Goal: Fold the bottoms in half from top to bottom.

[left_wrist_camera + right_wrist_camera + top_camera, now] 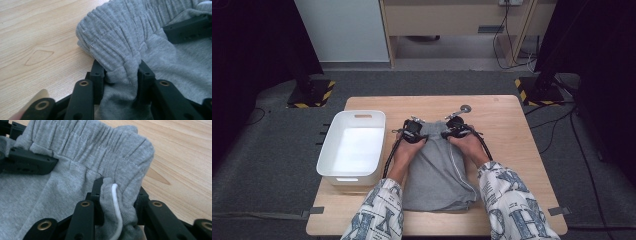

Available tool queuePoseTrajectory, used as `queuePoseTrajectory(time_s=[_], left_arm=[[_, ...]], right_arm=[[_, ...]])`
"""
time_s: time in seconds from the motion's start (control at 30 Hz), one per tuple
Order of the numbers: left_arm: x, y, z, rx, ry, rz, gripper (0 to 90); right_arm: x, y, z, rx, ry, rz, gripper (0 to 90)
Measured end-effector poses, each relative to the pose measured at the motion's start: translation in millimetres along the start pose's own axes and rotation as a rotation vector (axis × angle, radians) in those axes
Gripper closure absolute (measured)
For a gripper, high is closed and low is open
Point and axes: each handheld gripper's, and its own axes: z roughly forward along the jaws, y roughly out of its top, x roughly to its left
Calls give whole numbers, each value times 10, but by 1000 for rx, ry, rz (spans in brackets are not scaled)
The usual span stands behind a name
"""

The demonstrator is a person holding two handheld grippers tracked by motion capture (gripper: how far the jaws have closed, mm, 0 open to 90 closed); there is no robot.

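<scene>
A folded pair of grey shorts (pixel 439 170) is laid near the middle of the wooden table (pixel 512 150), its long axis running from the near edge toward the far edge, with the gathered waistband (pixel 120 32) pointing away. The waistband's left corner is pinched by the left gripper (pixel 414 131), the right corner, seemingly with a white cord (pixel 116 205), by the right gripper (pixel 455 127). A white bin (pixel 328 150) sits by the left edge.

My shorts (pixel 439 170) lie on the table (pixel 512 150), waistband at the far end. A tub (pixel 332 150) sits to their left. My left claw (pixel 414 131) and right claw (pixel 455 127) pinch the waistband corners.
</scene>
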Motion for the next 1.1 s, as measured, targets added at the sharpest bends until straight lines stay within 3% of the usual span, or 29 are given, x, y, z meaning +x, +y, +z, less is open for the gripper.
queuePoseTrajectory(time_s=[0.3,0.87,1.1], left_arm=[[-88,109,-162,-52,7,5,728],[-279,432,-609,-168,24,47,740],[-292,576,-710,-188,26,58,745]], right_arm=[[-2,64,-189,-34,-8,-23,720],[-13,316,-789,-136,-41,-89,725],[-40,427,-921,-155,-56,-105,725]])
